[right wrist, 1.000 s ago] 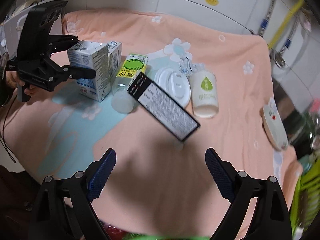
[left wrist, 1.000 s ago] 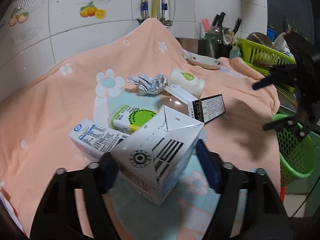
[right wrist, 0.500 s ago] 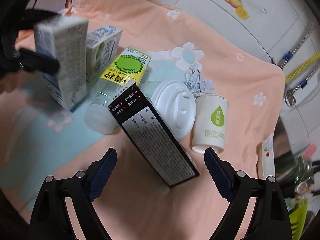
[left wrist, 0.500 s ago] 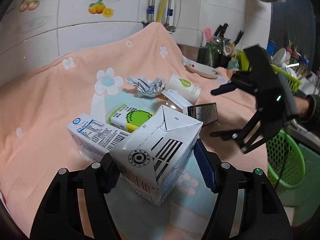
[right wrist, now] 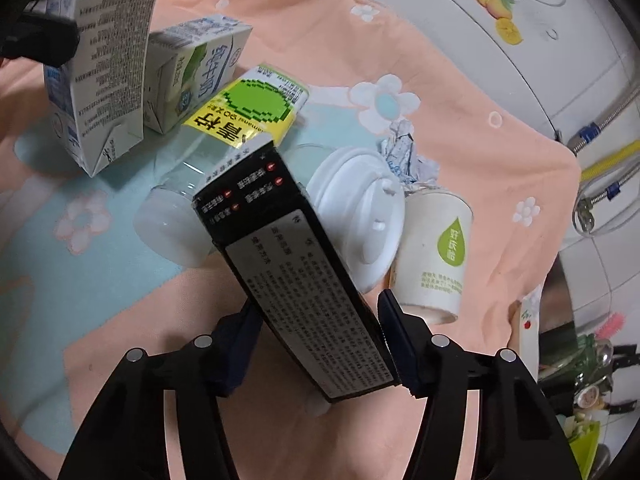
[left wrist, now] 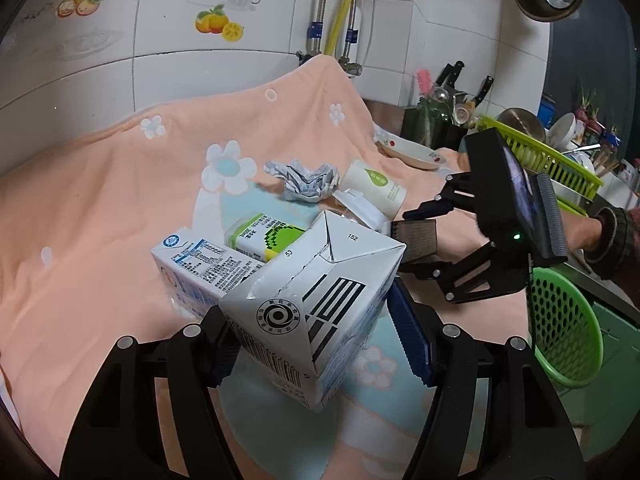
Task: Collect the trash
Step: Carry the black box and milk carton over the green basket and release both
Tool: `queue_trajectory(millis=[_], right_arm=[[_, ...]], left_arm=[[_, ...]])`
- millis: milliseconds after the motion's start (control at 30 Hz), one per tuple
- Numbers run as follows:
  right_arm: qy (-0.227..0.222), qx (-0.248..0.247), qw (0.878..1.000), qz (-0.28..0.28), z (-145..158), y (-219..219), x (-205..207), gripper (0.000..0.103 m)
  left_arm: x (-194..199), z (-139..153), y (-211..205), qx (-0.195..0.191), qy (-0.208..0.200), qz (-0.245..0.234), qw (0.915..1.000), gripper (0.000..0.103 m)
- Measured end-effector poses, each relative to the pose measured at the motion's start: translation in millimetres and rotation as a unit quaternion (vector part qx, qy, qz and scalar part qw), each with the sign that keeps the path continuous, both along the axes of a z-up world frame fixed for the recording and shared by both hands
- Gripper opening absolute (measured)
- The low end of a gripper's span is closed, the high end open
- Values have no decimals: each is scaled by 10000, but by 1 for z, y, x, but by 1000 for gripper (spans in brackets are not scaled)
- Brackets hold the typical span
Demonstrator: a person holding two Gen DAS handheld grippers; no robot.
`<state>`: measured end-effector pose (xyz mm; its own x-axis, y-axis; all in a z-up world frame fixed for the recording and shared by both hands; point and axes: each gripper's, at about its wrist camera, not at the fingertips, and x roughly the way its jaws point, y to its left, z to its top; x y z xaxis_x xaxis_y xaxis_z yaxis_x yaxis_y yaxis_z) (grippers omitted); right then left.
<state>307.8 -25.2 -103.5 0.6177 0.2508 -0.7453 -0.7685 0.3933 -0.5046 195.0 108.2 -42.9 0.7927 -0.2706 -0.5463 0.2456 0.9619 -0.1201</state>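
Observation:
My left gripper (left wrist: pixel 316 340) is shut on a white milk carton (left wrist: pixel 316 300), held upright just above the peach flowered cloth (left wrist: pixel 120 184); the same carton (right wrist: pixel 100 60) shows at upper left in the right wrist view. My right gripper (right wrist: pixel 316 344) is closing on a long black box (right wrist: pixel 296 272), and its blue pads (right wrist: pixel 394 344) touch the box's two long sides. In the left wrist view that gripper (left wrist: pixel 420 240) reaches in from the right with the box end (left wrist: pixel 414 238) between its fingers.
On the cloth lie a green-and-yellow carton (right wrist: pixel 248 108), a small milk carton (right wrist: pixel 196 72), a clear bottle (right wrist: pixel 168 216), a white lid (right wrist: pixel 360 216), a paper cup (right wrist: pixel 436 256) and crumpled paper (left wrist: pixel 304 180). A green basket (left wrist: pixel 568 340) hangs off the right edge.
My right gripper came down and forward over the black box, and its jaws narrowed from wide open onto the box's sides. The left gripper kept hold of its carton, almost still.

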Motion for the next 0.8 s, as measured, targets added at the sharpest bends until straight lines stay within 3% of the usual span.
queue_trajectory(millis=[367, 800], right_arm=[[385, 795, 9947, -518, 32, -44, -34, 46], [1059, 2272, 9578, -1406, 66, -117, -81, 43]], left_arm=[[-18, 13, -18, -130, -171, -118, 9997, 66], [-39, 32, -62, -313, -384, -580, 9971, 66]])
